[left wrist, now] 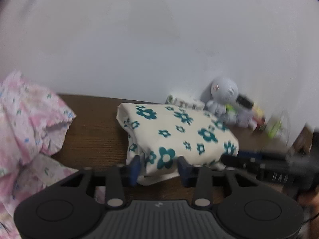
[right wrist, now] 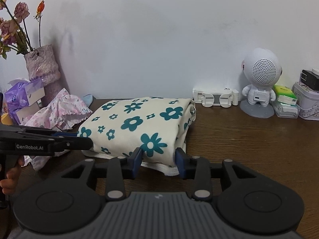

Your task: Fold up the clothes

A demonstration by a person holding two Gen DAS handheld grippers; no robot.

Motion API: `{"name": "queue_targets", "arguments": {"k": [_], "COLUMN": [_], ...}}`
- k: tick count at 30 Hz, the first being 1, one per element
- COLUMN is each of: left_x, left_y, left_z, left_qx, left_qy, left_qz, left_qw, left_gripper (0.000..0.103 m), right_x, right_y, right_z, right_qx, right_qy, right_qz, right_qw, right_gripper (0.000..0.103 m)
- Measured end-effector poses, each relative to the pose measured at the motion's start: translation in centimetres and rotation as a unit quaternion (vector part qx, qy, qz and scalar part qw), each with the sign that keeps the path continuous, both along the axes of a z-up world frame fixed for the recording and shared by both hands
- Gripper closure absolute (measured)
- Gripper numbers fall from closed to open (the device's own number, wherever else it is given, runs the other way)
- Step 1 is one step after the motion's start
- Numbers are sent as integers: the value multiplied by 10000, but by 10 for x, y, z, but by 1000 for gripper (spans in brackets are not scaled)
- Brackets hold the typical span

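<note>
Bare brown table (right wrist: 249, 139) to the right of the folded flower-print cloth (right wrist: 139, 123): open room there for my right gripper (right wrist: 158, 159). Back edge blocked along the wall: white holder (right wrist: 215, 97), astronaut speaker (right wrist: 259, 83), tissue packs (right wrist: 285, 99), tin (right wrist: 307, 103). Left side crowded: crumpled pink garment (right wrist: 59, 111) just beside the cloth, tissue box (right wrist: 26, 95) and vase (right wrist: 43, 69) behind it. My left gripper (left wrist: 159, 169) reaches in at the cloth's near left corner. Narrow strip of table (left wrist: 95, 131) free between pink garment and cloth

Cream folded cloth (right wrist: 137, 123) with teal flowers; pink floral garment (right wrist: 61, 111); brown table (right wrist: 249, 139).
</note>
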State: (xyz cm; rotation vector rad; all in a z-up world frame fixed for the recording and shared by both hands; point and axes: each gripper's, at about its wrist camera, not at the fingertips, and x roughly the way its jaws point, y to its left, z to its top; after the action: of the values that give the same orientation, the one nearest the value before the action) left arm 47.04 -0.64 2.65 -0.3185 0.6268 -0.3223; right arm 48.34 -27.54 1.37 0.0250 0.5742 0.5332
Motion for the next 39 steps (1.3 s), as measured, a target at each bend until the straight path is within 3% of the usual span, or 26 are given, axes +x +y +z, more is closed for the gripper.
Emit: {"name": "queue_targets", "arguments": {"k": [4,6,9,14,16,18,21,22,25,28,32,33,34,36,39], "left_x": [9,15,22,18,16,13,8,4,-5,-13,-15,-14,-13,-12,-11], "left_y": [30,40,44,46,50,53,53,49,28,5,-19,-22,-23,-23,-13], "left_z": [-8,-12,-16,-14,-14,-13,-9,-6,4,6,1,0,-1,-3,-4], "left_qx": [-1112,-1464,-1771,-1819,-1843,-1753,-1617,-1441,-616,124,931,1042,1099,1161,921], "left_qy": [291,398,540,513,492,429,364,273,-42,-260,-342,-334,-309,-261,-212], "left_qz": [248,302,76,101,213,276,62,-33,-281,-518,-532,-521,-505,-437,-369], "left_qw": [9931,9880,9827,9819,9814,9832,9862,9892,9977,9982,9936,9926,9922,9919,9948], "left_gripper": [54,57,95,95,86,85,61,54,49,46,51,62,74,83,81], "right_x": [1,1,1,2,2,2,2,2,0,-1,-3,-4,-4,-4,-2], "right_y": [-5,-6,-6,-5,-6,-6,-7,-8,-9,-7,-2,-1,0,0,-3], "right_z": [0,0,-1,-1,-1,-1,-1,0,1,1,1,1,0,0,0], "right_qx": [126,164,163,158,167,173,183,180,143,54,-98,-119,-136,-154,-114], "right_qy": [50,69,69,82,79,84,89,83,53,41,-12,-24,-35,-29,3], "right_qz": [-40,-54,-56,-69,-70,-78,-79,-77,-45,10,58,52,43,22,-9], "right_qw": [9999,9998,9998,9998,9998,9998,9998,9998,9999,10000,9999,9999,9999,9999,9999], "right_gripper": [64,64,64,64,64,64,64,64,64,64,64,65,65,73,76]}}
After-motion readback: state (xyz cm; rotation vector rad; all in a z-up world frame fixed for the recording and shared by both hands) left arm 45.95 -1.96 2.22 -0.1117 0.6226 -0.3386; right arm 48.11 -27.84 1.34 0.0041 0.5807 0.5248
